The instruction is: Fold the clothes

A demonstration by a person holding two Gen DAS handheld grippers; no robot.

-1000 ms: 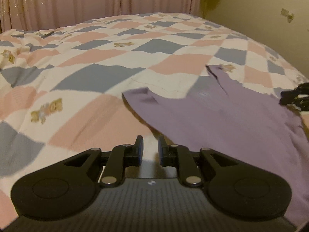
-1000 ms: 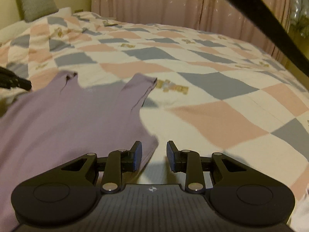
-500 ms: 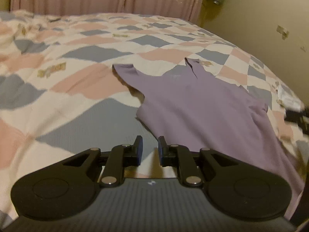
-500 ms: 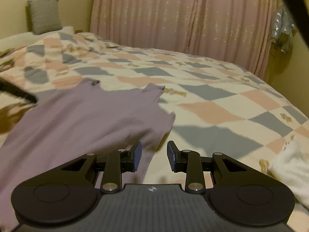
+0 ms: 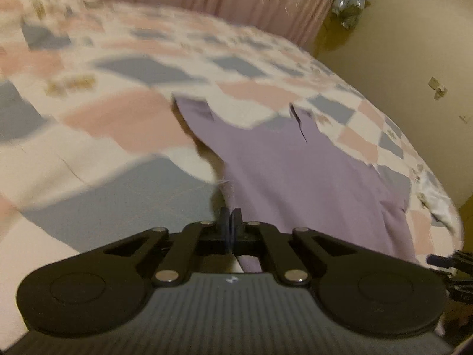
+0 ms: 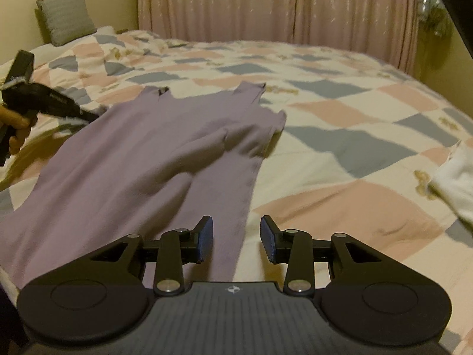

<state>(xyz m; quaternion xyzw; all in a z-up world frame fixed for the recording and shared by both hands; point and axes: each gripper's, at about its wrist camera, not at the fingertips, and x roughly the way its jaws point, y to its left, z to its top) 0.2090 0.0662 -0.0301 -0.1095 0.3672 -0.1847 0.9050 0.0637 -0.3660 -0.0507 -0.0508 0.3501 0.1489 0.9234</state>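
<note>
Right now my left gripper (image 5: 230,222) is pinched shut at the purple top's (image 6: 153,148) near edge; my right gripper (image 6: 236,238) gapes wide over its opposite hem, garment running lengthwise away.

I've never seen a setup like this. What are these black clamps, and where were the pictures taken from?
They are hand-held grippers, one in each of a person's hands, each with a camera looking along its two fingers. One picture is from the left gripper, the other from the right gripper. A purple tank top lies on a checked quilt, a white cloth nearby. The left gripper is shut, apparently pinching the top's side edge; the right is open, holding nothing.
</note>
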